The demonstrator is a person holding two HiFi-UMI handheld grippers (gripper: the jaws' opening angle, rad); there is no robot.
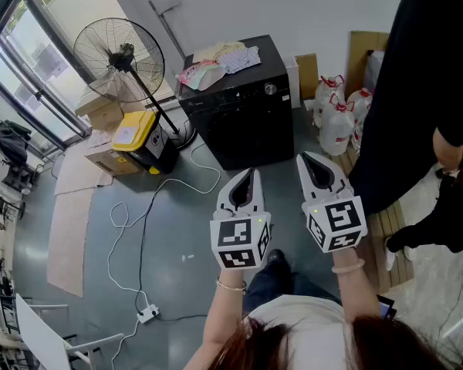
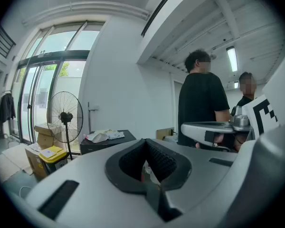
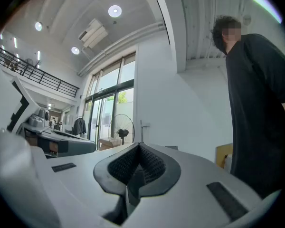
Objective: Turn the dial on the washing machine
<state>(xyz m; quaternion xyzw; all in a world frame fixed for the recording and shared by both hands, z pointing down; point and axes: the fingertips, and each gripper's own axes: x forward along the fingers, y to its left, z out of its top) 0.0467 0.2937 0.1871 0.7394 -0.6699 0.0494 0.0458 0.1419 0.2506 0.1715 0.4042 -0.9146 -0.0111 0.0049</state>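
On washer [image 1: 247,126] front, dial [image 1: 271,89] faces outward.

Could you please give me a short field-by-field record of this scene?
washing machine: black, near the wall, ahead of both grippers
dial: on the upper front panel, untouched
left gripper: shut, empty, short of the machine
right gripper: shut, empty, short of the machine
on the lid: packets and papers
bystander: standing at the right, in black

place: bare workshop-style hall | seeing: grey concrete floor [image 1: 177,237], tall glass frontage [image 1: 23,60], mezzanine railing [image 3: 35,75], cardboard boxes [image 1: 100,114], pedestal fan [image 1: 122,52], washing machine [image 1: 243,122] standing loose on the floor
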